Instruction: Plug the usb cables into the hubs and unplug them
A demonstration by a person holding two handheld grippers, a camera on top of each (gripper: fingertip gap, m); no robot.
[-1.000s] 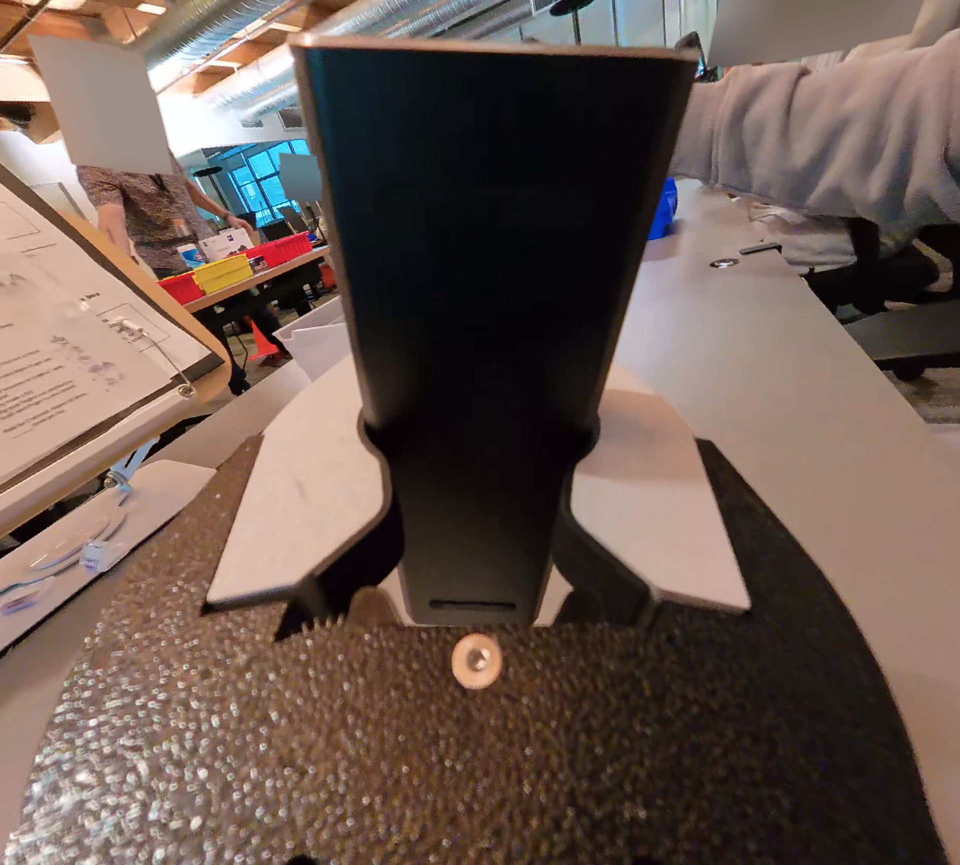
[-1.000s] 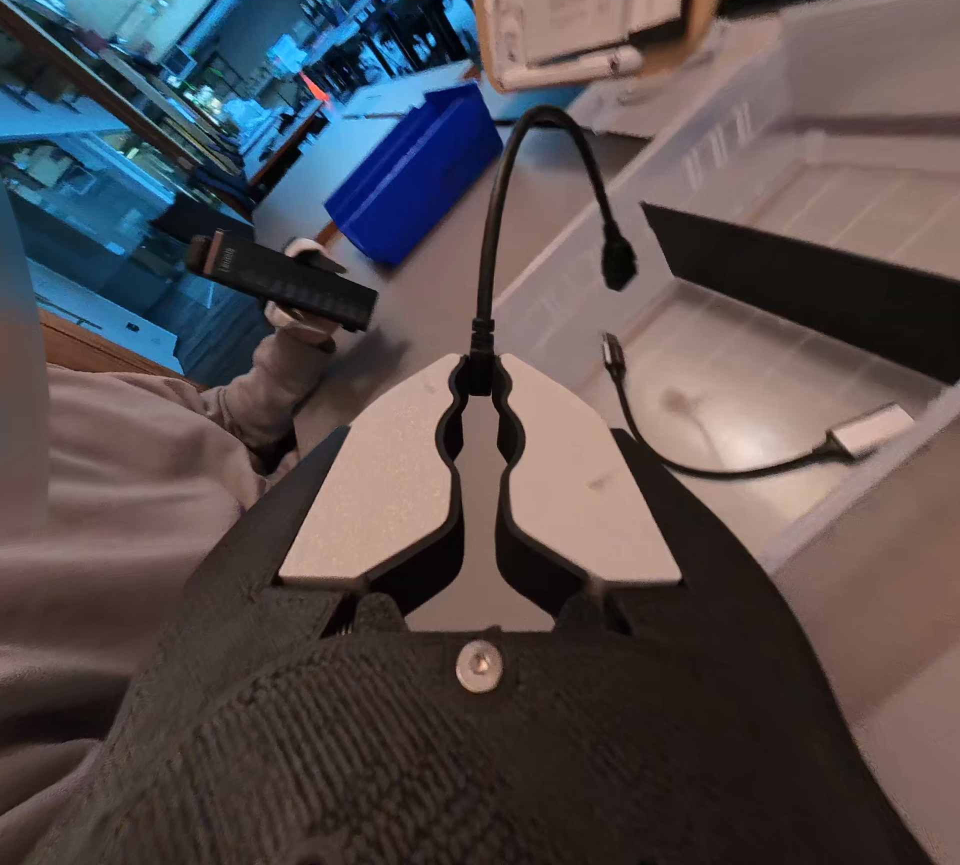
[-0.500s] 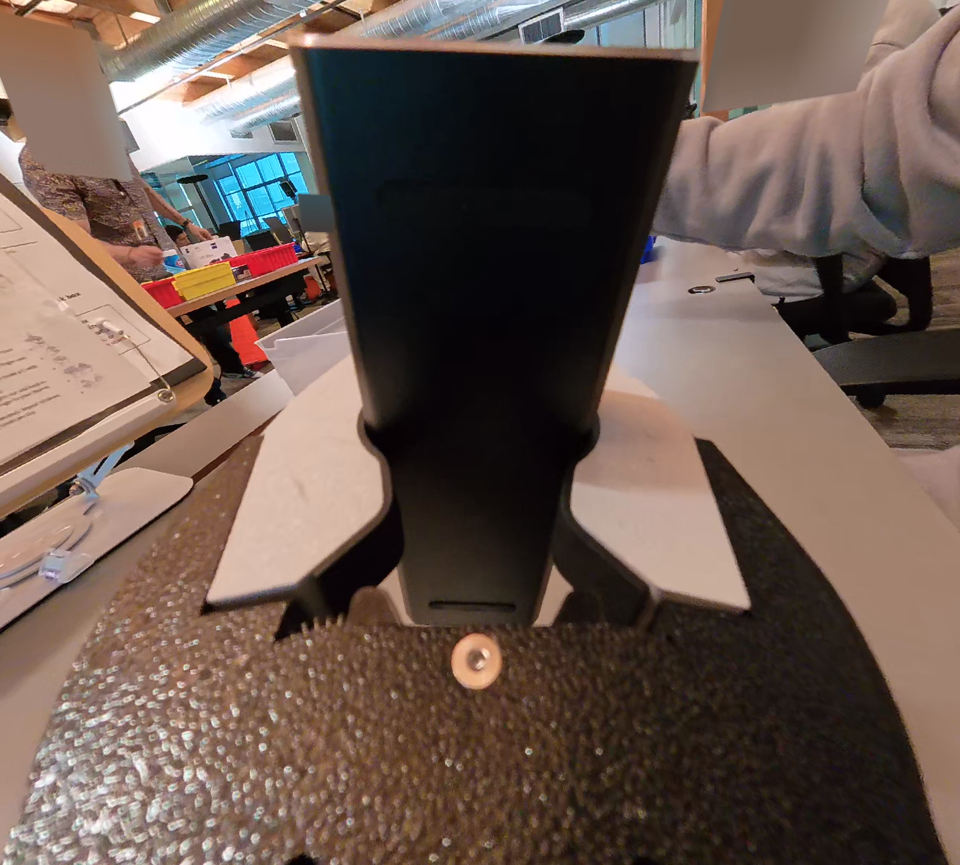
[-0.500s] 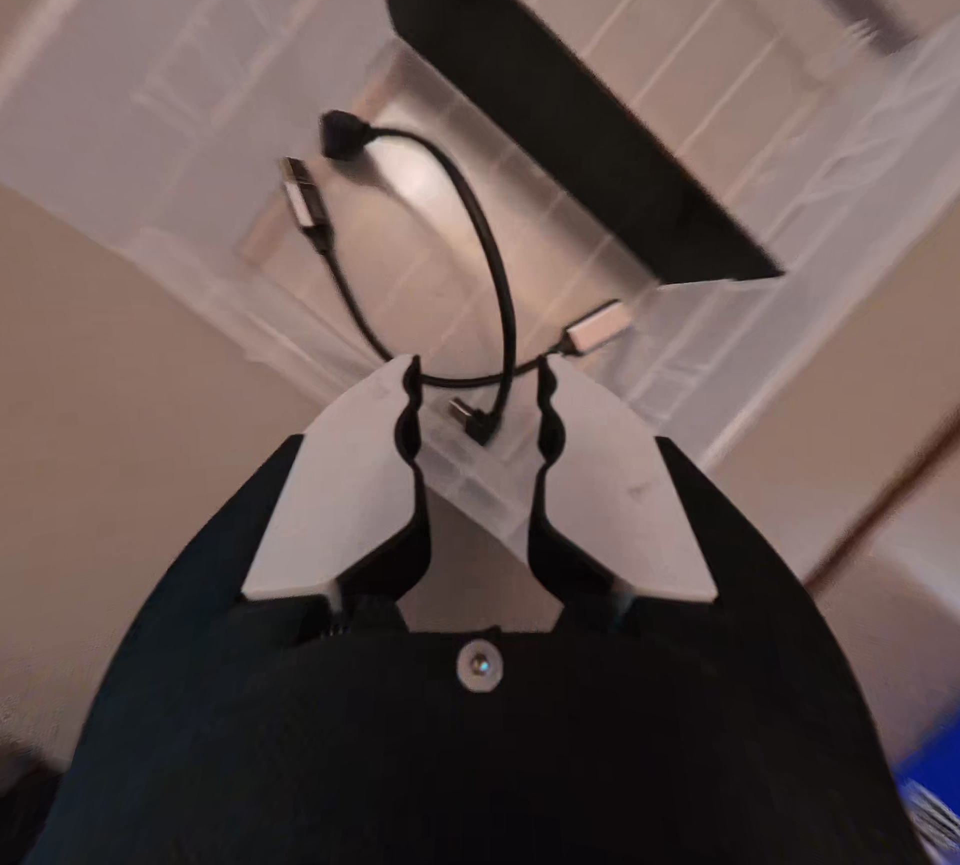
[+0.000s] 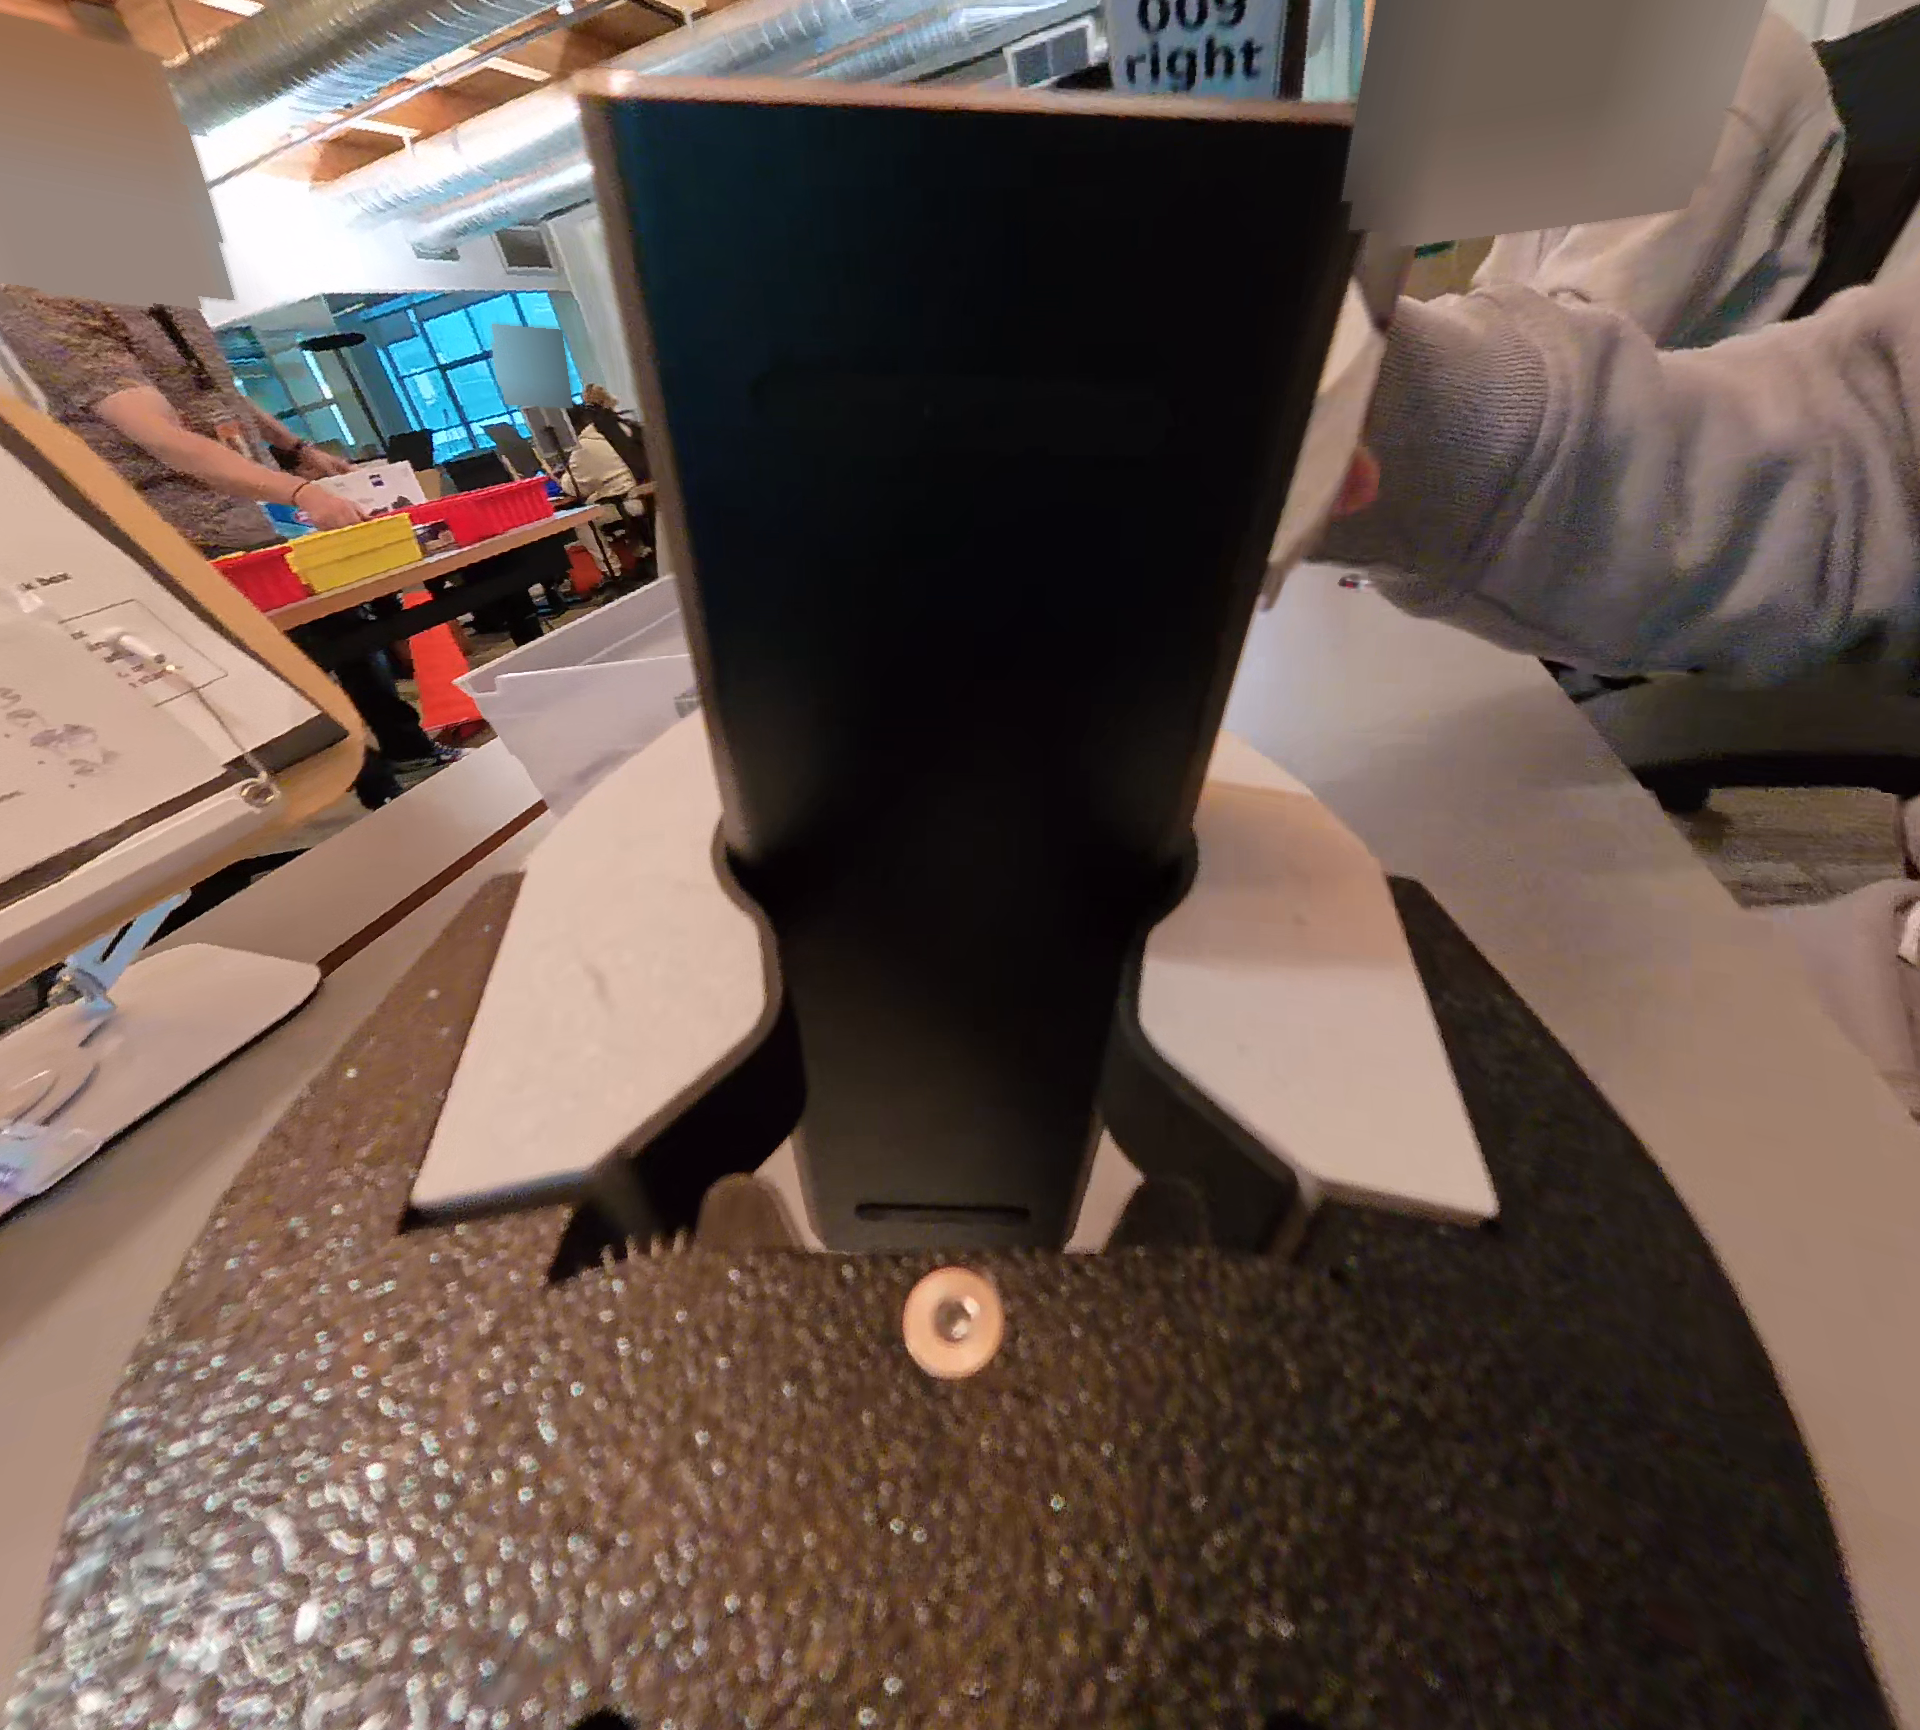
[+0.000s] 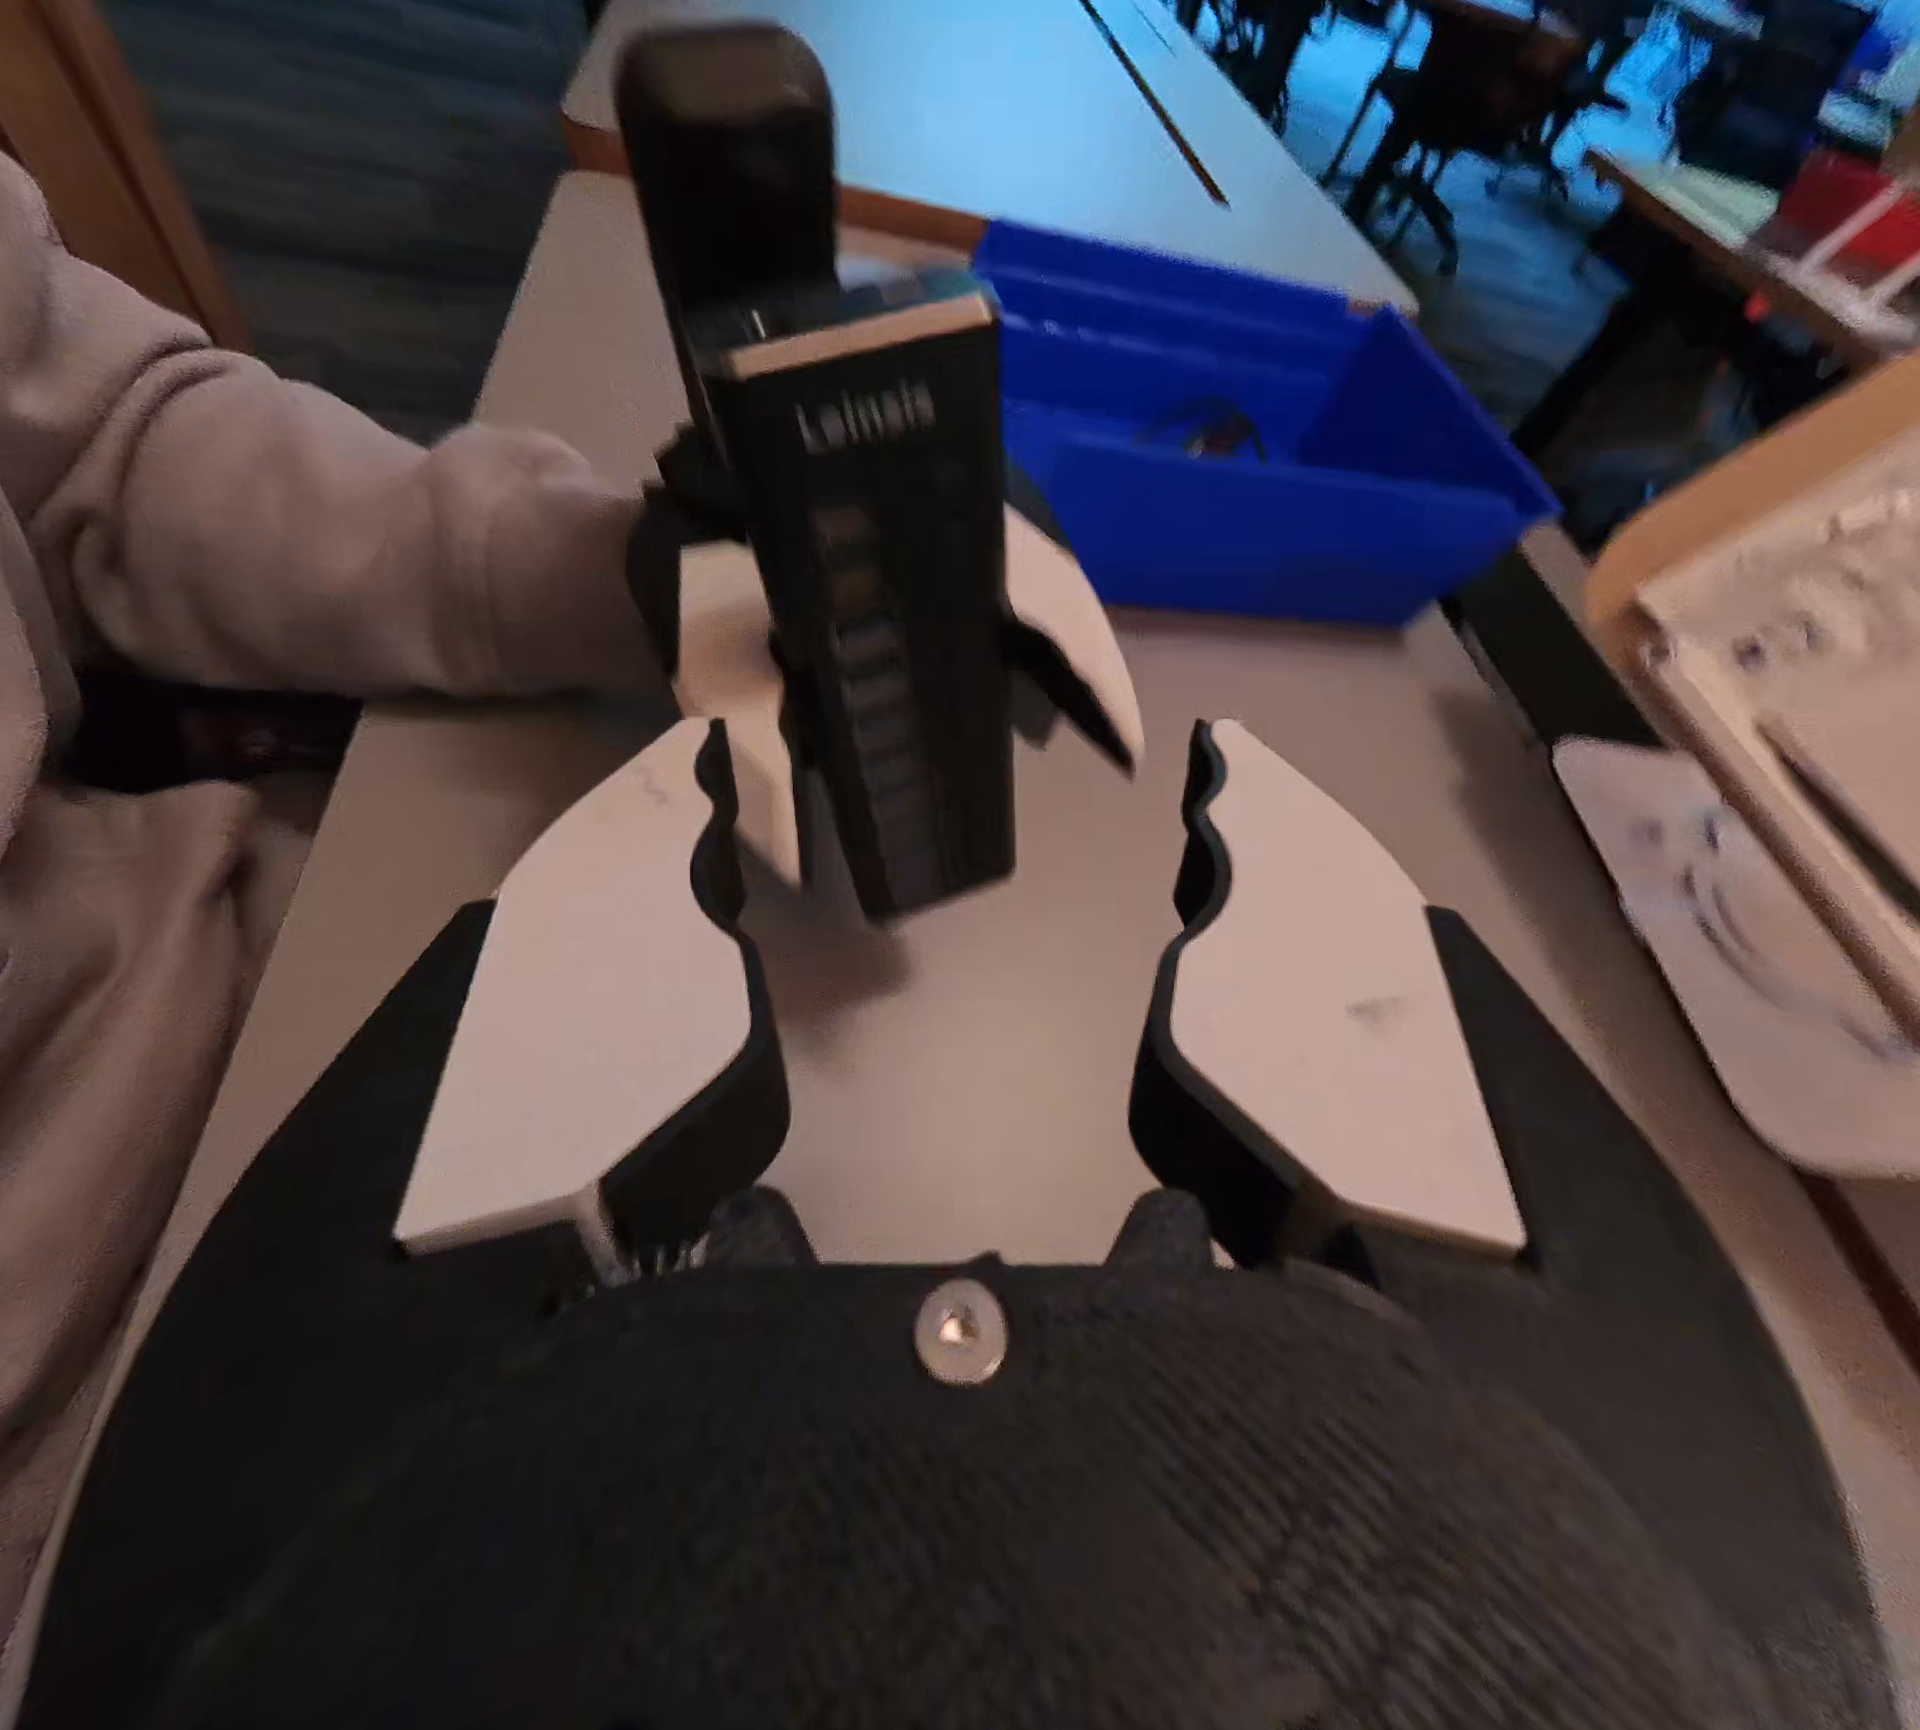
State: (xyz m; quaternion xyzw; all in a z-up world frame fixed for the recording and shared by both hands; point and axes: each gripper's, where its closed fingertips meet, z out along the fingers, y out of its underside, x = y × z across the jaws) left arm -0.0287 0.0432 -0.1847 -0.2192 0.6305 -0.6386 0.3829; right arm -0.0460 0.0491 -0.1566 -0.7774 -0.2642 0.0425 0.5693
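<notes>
- Two grippers in play; we see the left gripper (image 5: 956, 984) with its fingers (image 5: 623, 1005) clamped on a black hub (image 5: 966, 537), which stands up between them, well clear of the worktop (image 5: 1455, 807).
- From the right wrist view, we see the same hub (image 6: 883, 620) upright in mid-air over the grey worktop (image 6: 1299, 693), its row of ports facing the camera; view is motion-blurred.
- Right gripper (image 6: 956, 849) has its fingers (image 6: 1330, 1005) spread wide with nothing between them; the hub's lower end sits just ahead of the gap, not touching either finger as far as we can tell.
- We see the left gripper (image 6: 894, 641) farther off in that view, a grey sleeve (image 6: 291, 517) behind it.
- Blue bin (image 6: 1247, 454) sits on the worktop beyond the hub, something dark inside, too blurred to name.
- Clipboard on a stand (image 5: 135, 693) at left in the left wrist view; white bin (image 5: 592, 704) just behind the left finger.
- Grey sleeve (image 5: 1610, 475) reaches in from the right in the left wrist view, with a black post bearing a white sticker (image 5: 1195, 33) above the hub.
</notes>
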